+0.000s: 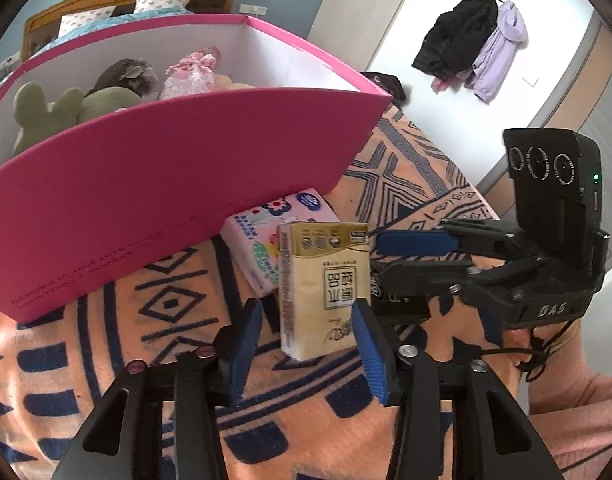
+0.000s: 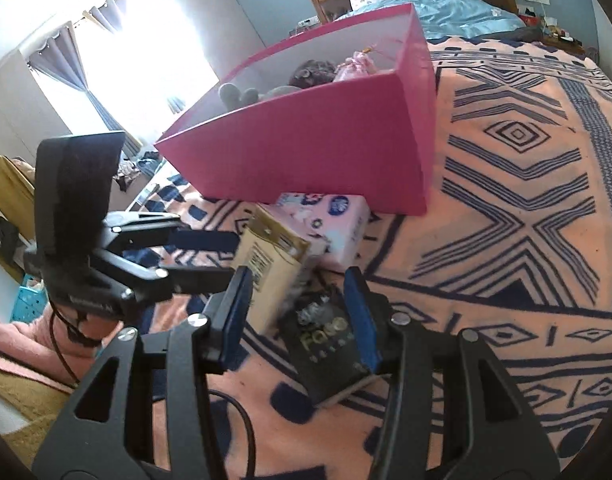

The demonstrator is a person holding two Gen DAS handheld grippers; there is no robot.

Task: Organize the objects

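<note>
Hiding part of the flowered tissue pack [image 1: 262, 240] behind it, a gold tissue pack [image 1: 324, 288] stands upright on the bed's patterned blanket [image 2: 506, 200], between both grippers' wide-open, empty fingers: left gripper [image 1: 306, 344], right gripper [image 2: 298, 316]. A black box [image 2: 330, 352], its label blurred, lies beside it. The pink box [image 1: 166, 184] holds stuffed toys [image 1: 74, 108], partly hidden by its wall.

floral tissue pack [image 1: 262, 236]: far end hidden behind pink box [image 1: 154, 184] | black packet [image 2: 330, 344]: blurred, label unreadable, partly behind right hand-held gripper [image 2: 302, 312] pad | beige tissue pack [image 2: 272, 270]: motion-blurred | plush toys [image 1: 66, 108]: lower parts hidden by box wall
</note>
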